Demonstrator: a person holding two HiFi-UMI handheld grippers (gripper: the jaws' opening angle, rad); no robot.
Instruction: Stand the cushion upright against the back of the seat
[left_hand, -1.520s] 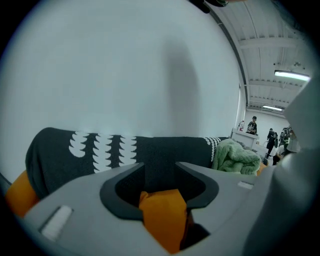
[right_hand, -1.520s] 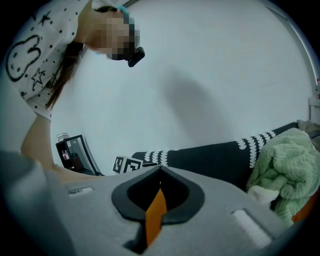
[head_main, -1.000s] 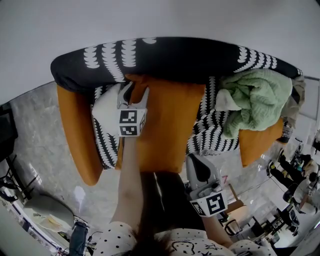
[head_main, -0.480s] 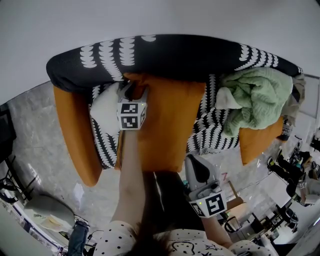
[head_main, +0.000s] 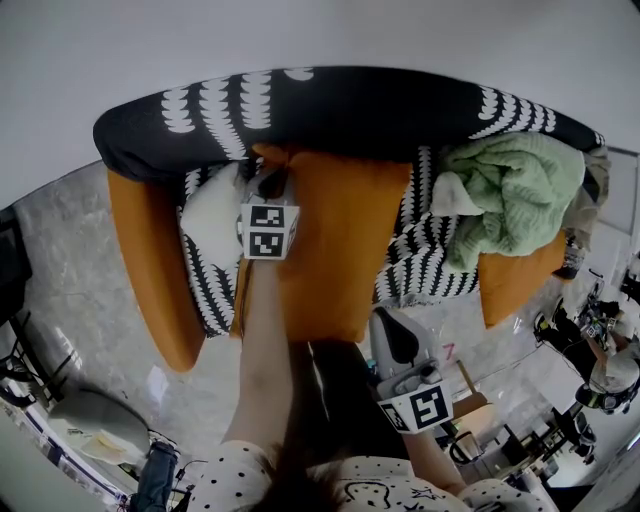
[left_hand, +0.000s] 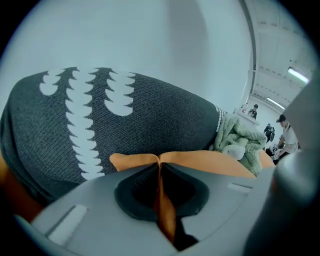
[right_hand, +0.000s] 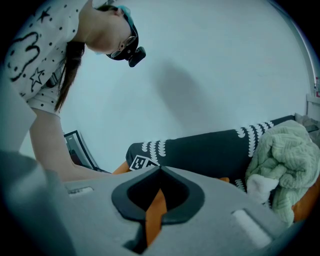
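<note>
The left gripper (left_hand: 160, 166) is closing its jaws on a fold of the orange cushion (head_main: 335, 250). From its own view the cloth is already pinched into a thin ridge between the pads. The hold is on the cushion's far left corner, and the rest of that edge runs away to the gripper's right. Straight ahead of the jaws, almost touching them, rises the backrest (head_main: 350, 110) under its black cover with white scalloped stripes. Behind the gripper, toward the person, the cushion lies flat along the seat (head_main: 415, 265), with its near edge at the seat front. Farther off to the gripper's right, a crumpled green blanket (head_main: 510, 195) sits in the corner of the seat. An orange armrest (head_main: 150, 260) stands on the gripper's other side.

The right gripper (right_hand: 160, 170) hangs back by the person's body, just beside the cushion's near right corner. Its jaws are drawn together, with a sliver of orange showing in the slit. I can't say whether that is pinched cloth or only the cushion seen through the gap.

As I judge it, the task has barely started. The grip on the far corner is being taken, but the cushion has not been lifted. It has yet to be tipped up onto its edge and leaned against the backrest.
</note>
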